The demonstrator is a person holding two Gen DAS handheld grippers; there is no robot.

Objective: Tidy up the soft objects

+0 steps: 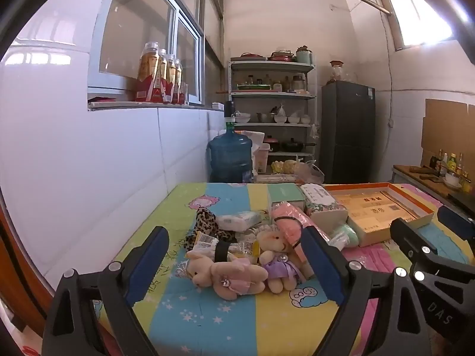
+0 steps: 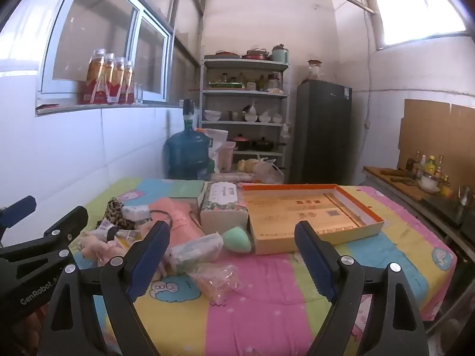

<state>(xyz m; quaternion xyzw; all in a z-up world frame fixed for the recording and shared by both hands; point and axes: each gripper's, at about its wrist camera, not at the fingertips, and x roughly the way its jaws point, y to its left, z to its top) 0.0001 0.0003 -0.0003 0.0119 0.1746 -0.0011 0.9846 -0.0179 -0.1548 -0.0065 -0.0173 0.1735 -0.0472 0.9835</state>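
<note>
Both your grippers hang wide open with nothing between the pads, the left gripper point(image 1: 234, 264) over the near edge of the striped tablecloth point(image 1: 190, 323) and the right gripper point(image 2: 233, 255) just beside it. Ahead of your left sits the pile of soft things: a pink-dressed plush bear point(image 1: 228, 276) touching a purple-dressed plush bear point(image 1: 277, 259), a leopard-print cloth point(image 1: 204, 222) behind them. Off your right, a green sponge point(image 2: 236, 238) lies against the open orange-rimmed box point(image 2: 311, 216).
</note>
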